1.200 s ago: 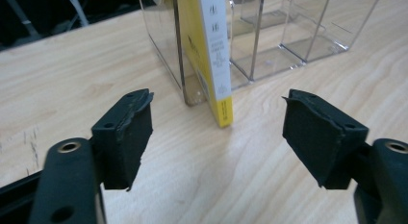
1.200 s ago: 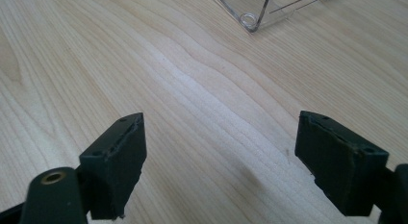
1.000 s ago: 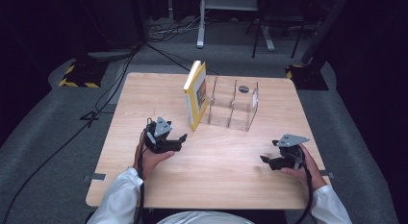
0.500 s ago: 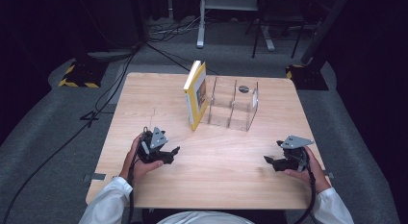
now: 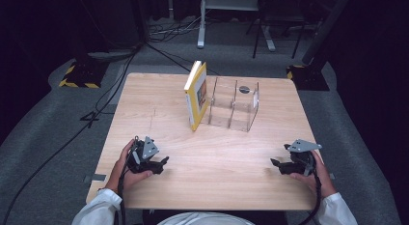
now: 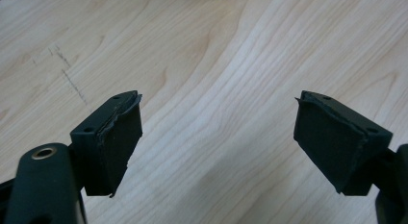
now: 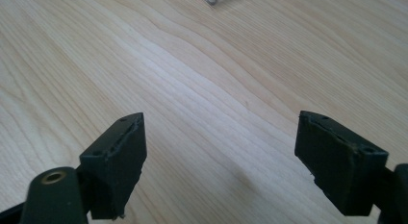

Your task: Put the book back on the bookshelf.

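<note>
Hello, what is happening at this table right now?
A person sits at a wooden table with the left gripper and the right gripper near the front edge, both open and empty. Farther back, a yellow book stands leaning against a clear acrylic organizer. Neither gripper touches them.

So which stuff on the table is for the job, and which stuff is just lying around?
For the job:
- yellow book, leaning on the rack
- clear rack
- left gripper, open, nothing in it
- right gripper, open, nothing in it

Just lying about:
- cables on the floor
- yellow-and-black base
</note>
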`<act>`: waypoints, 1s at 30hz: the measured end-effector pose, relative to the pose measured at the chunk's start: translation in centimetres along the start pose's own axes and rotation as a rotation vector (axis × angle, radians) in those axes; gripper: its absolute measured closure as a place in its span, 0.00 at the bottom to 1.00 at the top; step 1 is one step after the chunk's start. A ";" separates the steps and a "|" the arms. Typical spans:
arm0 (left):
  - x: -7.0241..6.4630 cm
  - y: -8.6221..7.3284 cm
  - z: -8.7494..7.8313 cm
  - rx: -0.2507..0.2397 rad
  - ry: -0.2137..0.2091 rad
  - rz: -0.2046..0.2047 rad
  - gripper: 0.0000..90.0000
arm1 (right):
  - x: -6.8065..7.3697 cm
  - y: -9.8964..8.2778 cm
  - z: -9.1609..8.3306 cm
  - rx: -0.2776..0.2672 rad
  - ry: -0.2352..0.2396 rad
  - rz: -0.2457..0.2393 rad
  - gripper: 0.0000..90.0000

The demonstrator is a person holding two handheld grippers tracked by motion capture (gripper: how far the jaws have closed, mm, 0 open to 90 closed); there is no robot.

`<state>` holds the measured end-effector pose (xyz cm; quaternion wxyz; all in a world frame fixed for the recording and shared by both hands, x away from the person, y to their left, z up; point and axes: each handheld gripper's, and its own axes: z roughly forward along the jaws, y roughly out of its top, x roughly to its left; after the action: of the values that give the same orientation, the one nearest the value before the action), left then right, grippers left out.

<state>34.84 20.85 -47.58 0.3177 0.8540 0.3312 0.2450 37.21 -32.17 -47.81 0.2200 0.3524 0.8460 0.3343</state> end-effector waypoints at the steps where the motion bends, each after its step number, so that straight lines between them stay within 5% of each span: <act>1: 0.1 -0.2 -0.1 0.006 0.002 -0.002 0.20 | -0.2 -0.3 -0.1 -0.002 -0.001 0.006 0.21; 7: 0.7 -2.0 -0.4 0.023 0.029 -0.006 0.21 | -1.3 -2.1 -0.8 -0.002 -0.010 0.054 0.21; 16: 2.0 -4.0 -1.4 0.018 -0.037 -0.106 0.20 | -2.0 -4.1 -1.5 -0.009 0.007 0.106 0.20; 27: 2.9 -6.0 -1.7 0.059 -0.061 -0.177 0.19 | -2.6 -5.3 -1.3 -0.006 -0.019 0.195 0.18; 30: 3.2 -6.8 -1.8 0.052 -0.072 -0.241 0.19 | -2.8 -5.3 -1.2 -0.002 -0.022 0.207 0.17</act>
<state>33.06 27.74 -50.50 0.3345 0.8242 0.4259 0.1655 35.87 -37.55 -50.43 0.1937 0.4414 0.8024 0.3520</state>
